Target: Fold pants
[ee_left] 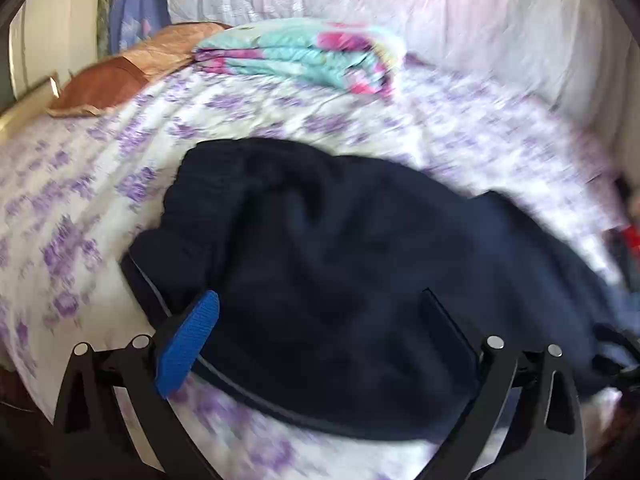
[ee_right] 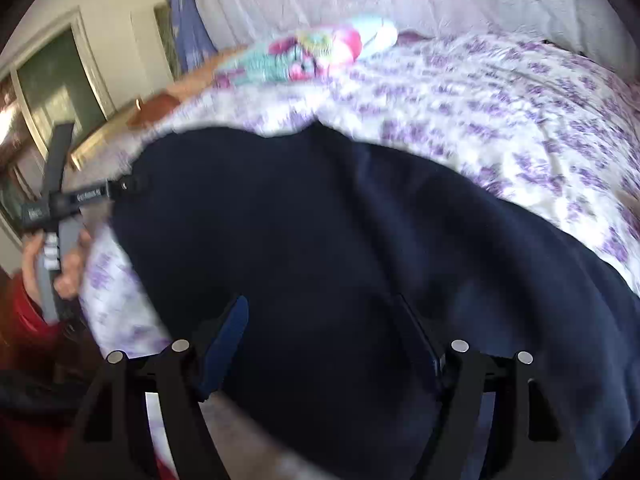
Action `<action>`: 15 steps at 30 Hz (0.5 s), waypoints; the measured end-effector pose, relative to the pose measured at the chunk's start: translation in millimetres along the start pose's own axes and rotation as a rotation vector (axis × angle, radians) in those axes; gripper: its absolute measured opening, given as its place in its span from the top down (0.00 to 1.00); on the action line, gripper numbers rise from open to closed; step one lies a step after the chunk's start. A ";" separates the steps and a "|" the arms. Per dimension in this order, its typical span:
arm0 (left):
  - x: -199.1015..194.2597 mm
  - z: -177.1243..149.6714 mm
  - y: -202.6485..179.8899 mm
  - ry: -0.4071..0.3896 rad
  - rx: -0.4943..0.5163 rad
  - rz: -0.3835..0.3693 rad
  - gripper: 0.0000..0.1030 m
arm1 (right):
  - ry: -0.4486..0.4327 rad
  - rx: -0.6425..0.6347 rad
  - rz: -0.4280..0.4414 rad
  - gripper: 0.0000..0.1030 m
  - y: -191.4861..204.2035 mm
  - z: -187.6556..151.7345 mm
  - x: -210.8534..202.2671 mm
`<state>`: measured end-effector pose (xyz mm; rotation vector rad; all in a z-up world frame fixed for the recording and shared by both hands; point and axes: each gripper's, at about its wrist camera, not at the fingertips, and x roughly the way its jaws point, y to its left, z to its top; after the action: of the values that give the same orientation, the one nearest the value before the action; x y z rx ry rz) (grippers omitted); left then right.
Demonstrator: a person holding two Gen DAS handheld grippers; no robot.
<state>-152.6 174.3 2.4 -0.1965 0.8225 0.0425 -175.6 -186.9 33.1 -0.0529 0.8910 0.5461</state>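
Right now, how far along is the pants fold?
Done: the dark pants lie bunched on the floral bedsheet, apparently folded over at least once. In hand: nothing; the left gripper and right gripper both hover open over the cloth. Left: flatten and finish folding.

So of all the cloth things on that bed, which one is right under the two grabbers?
The dark navy pants, spread on the purple-flowered bedsheet. The folded turquoise-and-pink blanket and the orange-brown pillow lie farther back, near the wall.
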 end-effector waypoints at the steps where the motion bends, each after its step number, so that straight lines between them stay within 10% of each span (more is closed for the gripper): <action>1: -11.1 -2.3 -5.5 -0.015 0.010 -0.033 0.05 | -0.012 -0.013 -0.027 0.26 0.6 -6.5 -13.5; 6: -6.9 -18.5 -37.1 -0.020 0.126 0.050 0.05 | 0.065 0.086 -0.102 0.10 -42.9 -49.9 -19.2; 10: 21.8 -31.0 -51.5 0.003 0.181 0.171 0.04 | -0.034 0.190 -0.043 0.10 -59.3 -57.8 -48.5; 15: -10.3 -16.6 -77.3 -0.015 0.171 0.002 0.05 | -0.078 0.316 0.017 0.10 -86.3 -65.4 -92.2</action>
<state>-162.9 95.6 11.2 -0.0340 0.8066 -0.0245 -228.4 -318.4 45.2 0.2607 0.8929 0.4151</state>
